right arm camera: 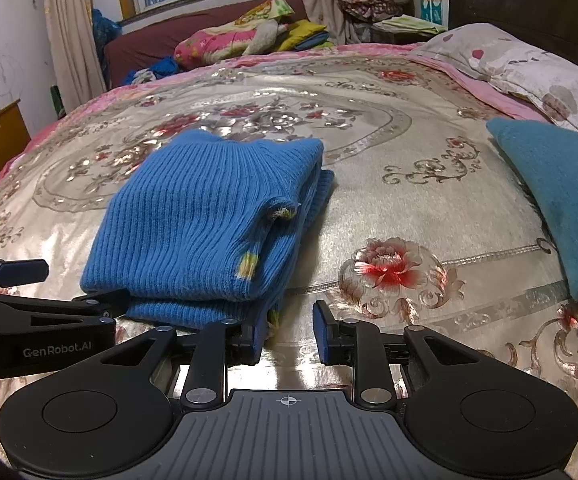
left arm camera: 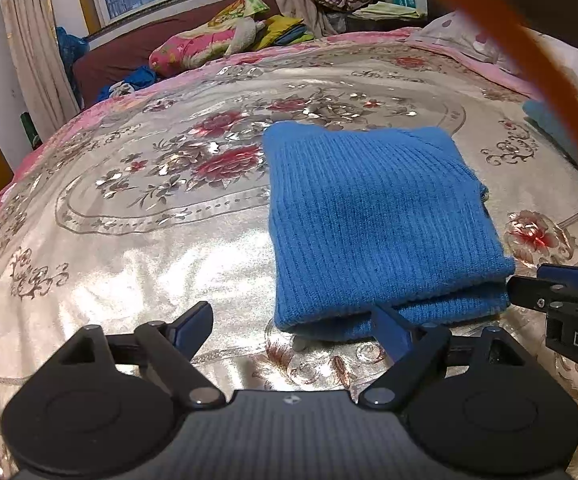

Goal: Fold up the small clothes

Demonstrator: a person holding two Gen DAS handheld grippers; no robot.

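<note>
Sweater lies folded on bedspread; both hand-held grippers seemingly gape empty at its near edge.

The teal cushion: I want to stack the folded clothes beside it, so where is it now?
In the right wrist view the teal cushion lies on the bedspread at the far right, right of the folded blue sweater.

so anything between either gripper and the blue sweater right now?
Nothing visible. The folded blue knit sweater lies on the floral bedspread right ahead of both. The left gripper has its jaws wide, one finger at the sweater's near edge; the right gripper is open at its near right corner. The teal cushion sits off to the right.
</note>
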